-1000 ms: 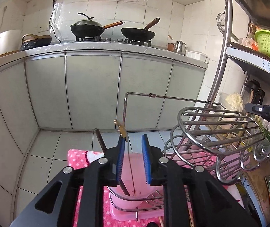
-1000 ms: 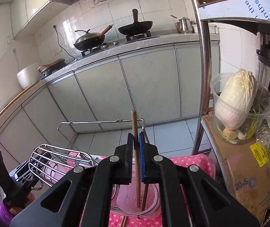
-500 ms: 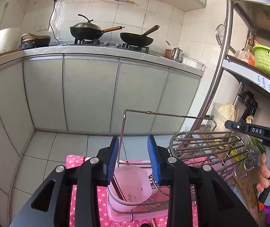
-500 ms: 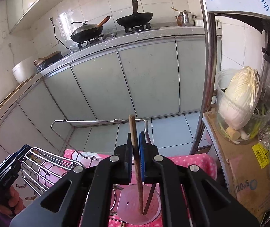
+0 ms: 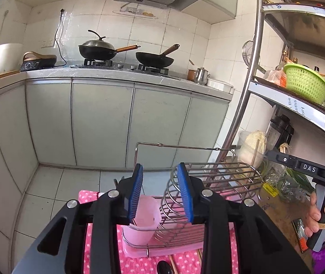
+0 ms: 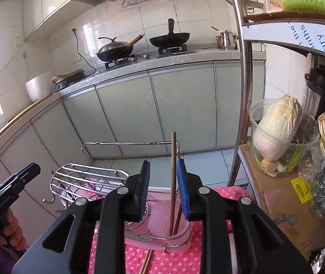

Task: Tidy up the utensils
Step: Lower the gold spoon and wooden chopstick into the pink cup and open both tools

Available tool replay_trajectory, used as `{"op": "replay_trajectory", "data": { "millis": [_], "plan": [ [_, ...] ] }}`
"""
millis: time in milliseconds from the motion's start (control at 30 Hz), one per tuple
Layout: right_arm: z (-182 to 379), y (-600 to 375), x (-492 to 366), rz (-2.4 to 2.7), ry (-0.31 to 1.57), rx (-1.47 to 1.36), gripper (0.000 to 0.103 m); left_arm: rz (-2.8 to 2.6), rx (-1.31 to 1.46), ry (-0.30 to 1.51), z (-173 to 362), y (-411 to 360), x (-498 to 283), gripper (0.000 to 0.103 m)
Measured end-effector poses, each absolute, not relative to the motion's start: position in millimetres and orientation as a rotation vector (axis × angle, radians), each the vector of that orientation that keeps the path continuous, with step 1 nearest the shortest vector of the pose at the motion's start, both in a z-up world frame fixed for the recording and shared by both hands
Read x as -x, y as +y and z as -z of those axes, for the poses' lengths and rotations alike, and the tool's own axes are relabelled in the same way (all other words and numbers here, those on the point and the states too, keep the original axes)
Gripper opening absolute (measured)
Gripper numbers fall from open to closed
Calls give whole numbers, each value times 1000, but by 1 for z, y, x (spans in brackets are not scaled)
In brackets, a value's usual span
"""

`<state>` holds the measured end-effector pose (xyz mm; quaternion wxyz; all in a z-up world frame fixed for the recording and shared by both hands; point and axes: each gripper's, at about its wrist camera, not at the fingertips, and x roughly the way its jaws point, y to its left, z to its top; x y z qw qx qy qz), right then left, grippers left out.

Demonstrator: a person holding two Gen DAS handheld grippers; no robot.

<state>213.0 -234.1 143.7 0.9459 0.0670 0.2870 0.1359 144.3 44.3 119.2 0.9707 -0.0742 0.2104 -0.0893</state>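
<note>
Released since a moment ago, the thin brown wooden chopstick [image 6: 173,171] stands between the open right tool [image 6: 163,190], which should lift straight clear; left tool [image 5: 160,193] gapes empty.

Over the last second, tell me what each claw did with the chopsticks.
The right claw opened and let go of the wooden chopstick, which now stands in the pink cup beside another. The left claw, already open, widened and pulled back from the cup. The wire rack stayed put on the pink dotted cloth.
</note>
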Motion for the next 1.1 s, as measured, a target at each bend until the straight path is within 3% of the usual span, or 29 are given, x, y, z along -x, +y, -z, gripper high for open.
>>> {"op": "replay_trajectory", "data": {
  "millis": [300,633,800,967,1100],
  "plan": [
    [-115,-239,-144,-280,606,-185,27,202,146,548,-77,23,-111,31],
    [-9,-233,-116,-309,903,-254,27,181,192,759,1,18,-101,31],
    [17,-233,-111,-314,969,-288,27,158,234,864,33,20,-106,30],
    [26,-240,-108,-308,980,-321,27,155,350,1037,70,25,-123,21],
    [32,-247,-107,-303,992,-351,27,155,401,1115,92,20,-132,20]
  ]
}}
